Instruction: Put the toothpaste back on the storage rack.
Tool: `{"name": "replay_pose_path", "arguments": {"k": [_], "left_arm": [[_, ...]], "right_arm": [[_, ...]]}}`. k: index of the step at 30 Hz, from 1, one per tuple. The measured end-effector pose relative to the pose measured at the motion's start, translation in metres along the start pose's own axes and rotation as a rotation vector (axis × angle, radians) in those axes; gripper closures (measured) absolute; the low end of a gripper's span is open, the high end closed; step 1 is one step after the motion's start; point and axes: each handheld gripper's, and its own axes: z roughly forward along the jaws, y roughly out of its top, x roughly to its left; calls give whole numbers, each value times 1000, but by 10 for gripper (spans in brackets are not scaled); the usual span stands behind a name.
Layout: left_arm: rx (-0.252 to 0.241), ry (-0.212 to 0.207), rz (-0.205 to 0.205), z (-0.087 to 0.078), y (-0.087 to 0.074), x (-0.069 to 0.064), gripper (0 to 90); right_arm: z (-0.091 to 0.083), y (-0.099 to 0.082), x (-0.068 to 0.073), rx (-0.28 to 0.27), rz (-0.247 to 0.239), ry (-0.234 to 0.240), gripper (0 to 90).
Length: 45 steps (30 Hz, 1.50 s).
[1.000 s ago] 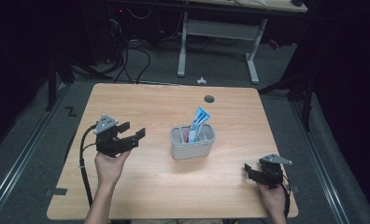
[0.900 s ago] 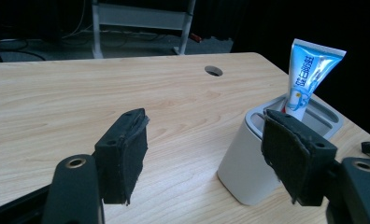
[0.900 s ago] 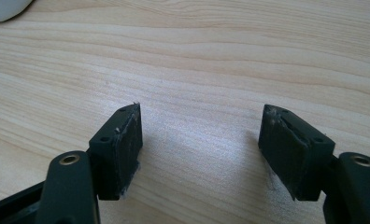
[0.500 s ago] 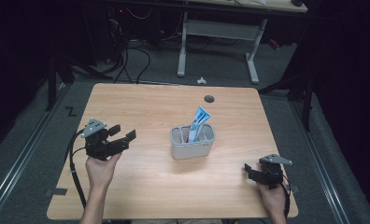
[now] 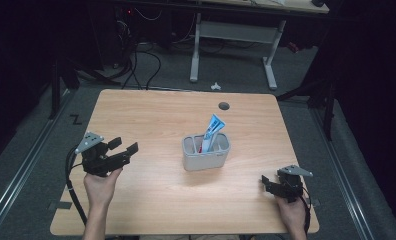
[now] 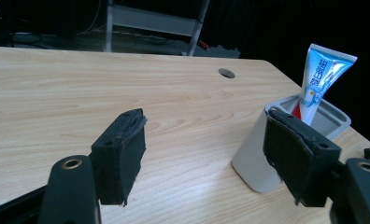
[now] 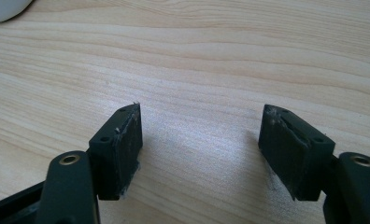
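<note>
Pale wood table (image 5: pixel 151 115): rectangular top with rounded corners and a fine straight grain, matt; it takes up the middle of the high view; one small round dark hole (image 5: pixel 224 106) sits near its far edge, upper centre of the frame.
Grey holder (image 5: pixel 206 152): smooth plastic cup of rounded-rectangle plan with thick walls, split into compartments; it stands upright at the centre of the high view and at the right of the left gripper view.
Toothpaste tube (image 5: pixel 213 130): glossy blue-and-white soft tube with a flat crimped top end and a red patch lower down; it stands tilted inside the holder, its crimp rising above the rim; which compartment cannot be told.
Left gripper (image 5: pixel 120 150): black, hard-bodied, with a grey three-cornered plate on top and a black cable looping below; held in a hand at the lower left of the high view, well apart from the holder; its jaws stand wide apart with nothing between them, their pads dark, foamy and rough-edged.
Right gripper (image 5: pixel 264 183): black, same build; held low over the wood at the lower right of the high view; its jaws stand apart over bare grain, the pads frayed at the corners.
Floor beyond: grey, with white metal desk legs (image 5: pixel 195 50) at the top of the frame.
</note>
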Motion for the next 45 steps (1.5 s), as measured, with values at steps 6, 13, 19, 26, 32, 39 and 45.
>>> {"name": "replay_pose_path", "arguments": {"k": [6, 13, 19, 26, 32, 39, 45], "left_arm": [[14, 21, -4, -3, -8, 6, 301], [26, 32, -7, -3, -17, 8, 300], [34, 37, -3, -3, -23, 10, 300], [46, 40, -14, -2, -33, 13, 299], [57, 44, -18, 0, -37, 15, 299], [84, 44, -6, 8, -41, 12, 300], [107, 51, -10, 16, -49, 13, 301]], "right_arm": [[0, 0, 0, 0, 0, 0, 307], [0, 0, 0, 0, 0, 0, 307], [0, 0, 0, 0, 0, 0, 307], [0, 0, 0, 0, 0, 0, 307], [0, 0, 0, 0, 0, 0, 307], [0, 0, 0, 0, 1, 0, 307], [0, 0, 0, -1, -4, 2, 307]]}}
